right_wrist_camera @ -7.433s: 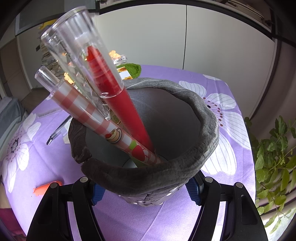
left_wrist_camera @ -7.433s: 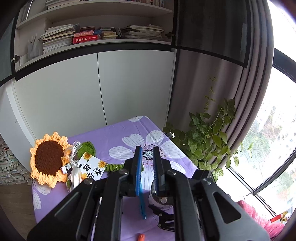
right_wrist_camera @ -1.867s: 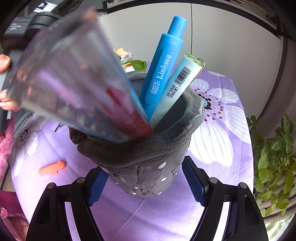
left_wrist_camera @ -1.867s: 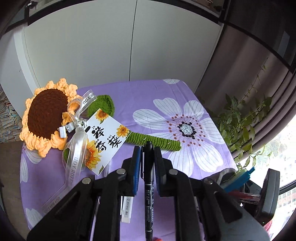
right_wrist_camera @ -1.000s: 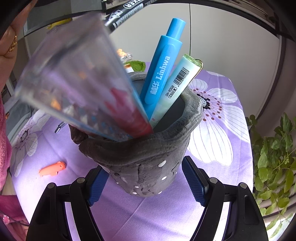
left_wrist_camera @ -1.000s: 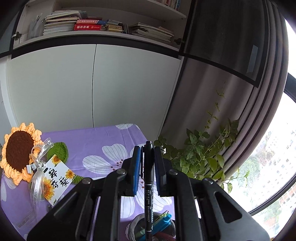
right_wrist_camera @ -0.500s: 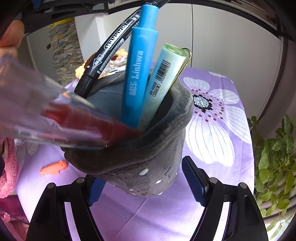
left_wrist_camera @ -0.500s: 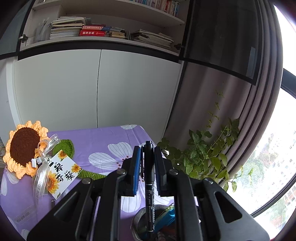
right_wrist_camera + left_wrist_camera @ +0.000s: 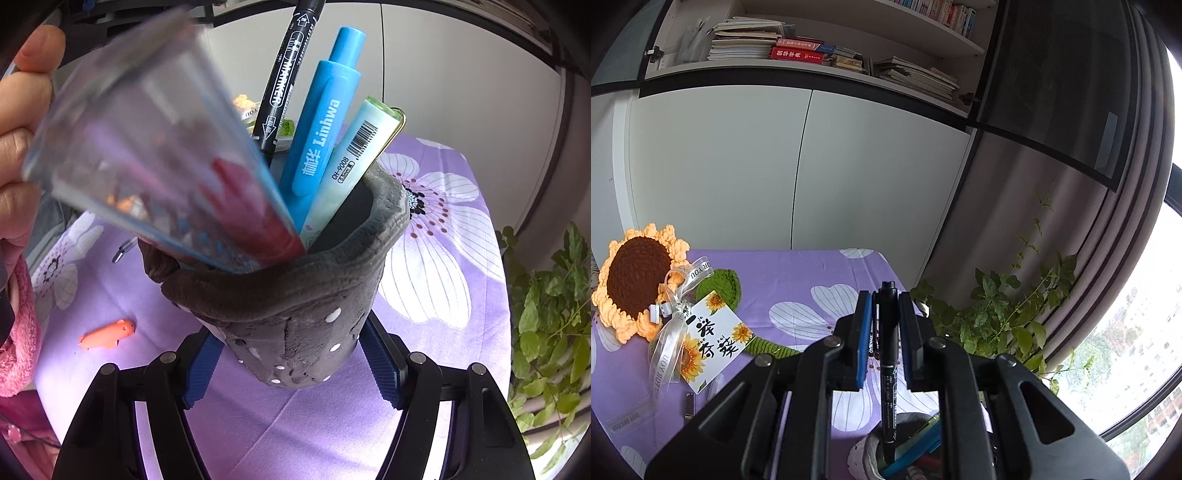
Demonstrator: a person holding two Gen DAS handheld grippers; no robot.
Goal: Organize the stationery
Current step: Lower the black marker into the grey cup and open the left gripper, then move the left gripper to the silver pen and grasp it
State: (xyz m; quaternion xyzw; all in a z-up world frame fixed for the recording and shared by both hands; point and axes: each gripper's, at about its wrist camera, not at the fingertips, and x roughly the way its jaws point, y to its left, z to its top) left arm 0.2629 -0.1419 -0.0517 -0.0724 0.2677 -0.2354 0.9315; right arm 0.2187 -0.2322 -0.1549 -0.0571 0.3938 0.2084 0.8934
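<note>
My left gripper [image 9: 884, 295] is shut on a black marker [image 9: 888, 350] that hangs point down. Its lower end dips into the grey plush pen holder [image 9: 864, 454] at the bottom of the left wrist view. In the right wrist view the marker [image 9: 284, 74] stands in the pen holder [image 9: 295, 317] beside a blue pen [image 9: 321, 129], a pale green pen [image 9: 351, 162] and a blurred clear-capped red pen [image 9: 147, 166]. My right gripper [image 9: 288, 332] is closing its jaws, and both blue pads press the holder's sides.
A person's hand [image 9: 22, 92] is at the left edge. An orange eraser [image 9: 107, 336] and a loose pen [image 9: 123, 251] lie on the purple flowered cloth [image 9: 443, 288]. A crochet sunflower [image 9: 635, 280] with a card [image 9: 713, 339] lies far left; a leafy plant [image 9: 997, 314] stands past the table's right edge.
The marker has come down from above into the holder among the other pens. The holder leaned left half a second ago and stands straighter now. The right pads have drawn in against it.
</note>
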